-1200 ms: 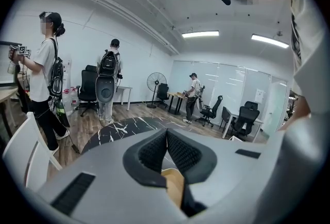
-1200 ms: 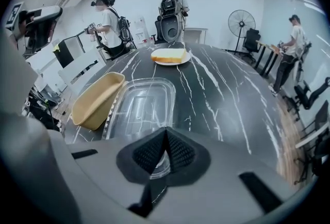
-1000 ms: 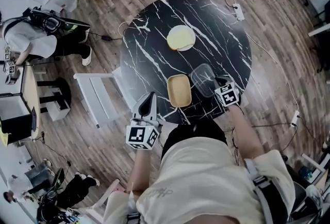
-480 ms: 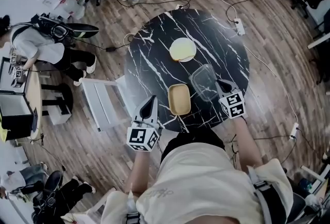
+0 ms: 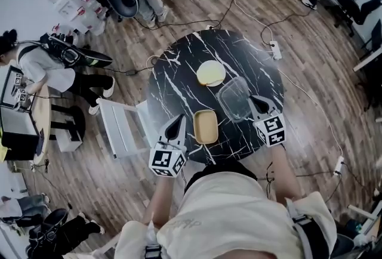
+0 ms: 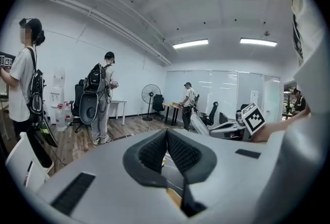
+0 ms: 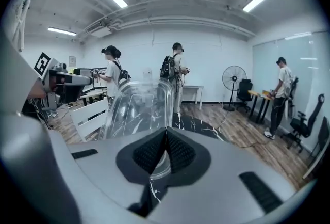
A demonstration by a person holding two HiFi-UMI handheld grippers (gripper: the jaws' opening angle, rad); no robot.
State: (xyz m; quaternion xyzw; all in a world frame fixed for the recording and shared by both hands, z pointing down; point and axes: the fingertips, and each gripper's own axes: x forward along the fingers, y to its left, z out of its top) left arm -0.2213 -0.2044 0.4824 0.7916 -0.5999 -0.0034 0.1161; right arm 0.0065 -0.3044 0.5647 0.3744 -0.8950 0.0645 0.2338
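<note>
My right gripper (image 7: 166,132) is shut on the rim of a clear plastic lid (image 7: 136,109), which stands tilted up in front of its camera. From the head view the lid (image 5: 234,98) hangs over the right side of the round black marble table (image 5: 179,73), with the right gripper (image 5: 254,101) at its near edge. An open tan container (image 5: 206,126) lies on the table near the front edge. My left gripper (image 5: 176,122) is just left of it, shut with nothing between its jaws (image 6: 166,132). A plate with a bread slice (image 5: 210,73) sits further back.
A white chair (image 5: 122,126) stands against the table's left side. Cables and a power strip (image 5: 274,49) lie on the wood floor at the back right. Several people stand around the room, one with a backpack (image 6: 98,96), and a floor fan (image 7: 233,81) stands by the wall.
The right gripper has raised the clear lid off the table and tilted it upright. The left gripper has swung up toward the room. The head camera has risen.
</note>
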